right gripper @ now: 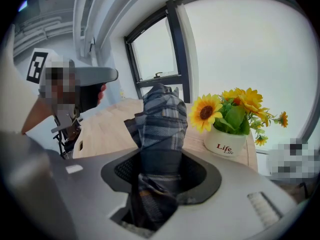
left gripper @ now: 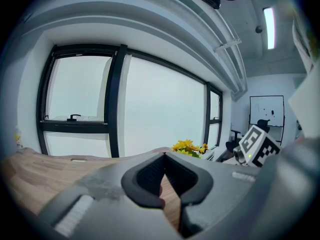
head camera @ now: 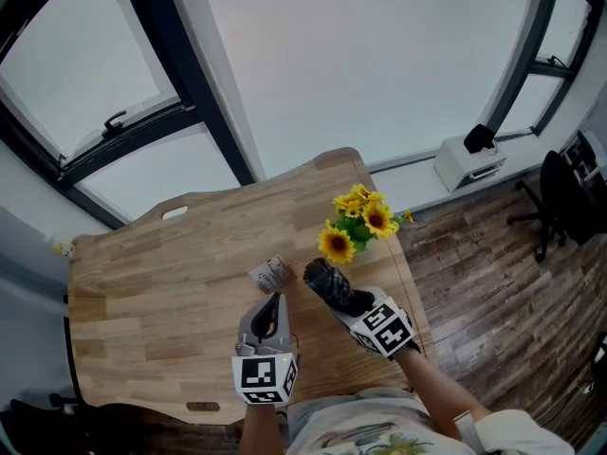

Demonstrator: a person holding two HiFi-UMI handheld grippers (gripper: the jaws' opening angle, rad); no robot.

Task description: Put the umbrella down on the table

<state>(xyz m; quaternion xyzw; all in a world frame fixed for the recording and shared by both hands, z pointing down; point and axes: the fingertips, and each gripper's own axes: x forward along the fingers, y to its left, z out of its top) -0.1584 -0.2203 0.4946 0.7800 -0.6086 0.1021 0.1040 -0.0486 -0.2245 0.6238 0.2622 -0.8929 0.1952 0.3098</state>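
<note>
A folded umbrella (head camera: 327, 281) in dark plaid cloth sticks out of my right gripper (head camera: 343, 300), which is shut on it. It hangs a little above the wooden table (head camera: 171, 282), close to the table's right side and just in front of the sunflowers. In the right gripper view the umbrella (right gripper: 161, 119) rises from between the jaws of my right gripper (right gripper: 160, 171), its far end pointing at the tabletop. My left gripper (head camera: 275, 301) hovers to the left of it, shut with nothing held. In the left gripper view its tips (left gripper: 164, 156) meet.
A white pot of sunflowers (head camera: 358, 224) stands near the table's right edge, close beside the umbrella (right gripper: 231, 141). A small paper tag (head camera: 271, 273) lies in front of my left gripper. Big windows stand behind the table. An office chair (head camera: 560, 197) is at the far right.
</note>
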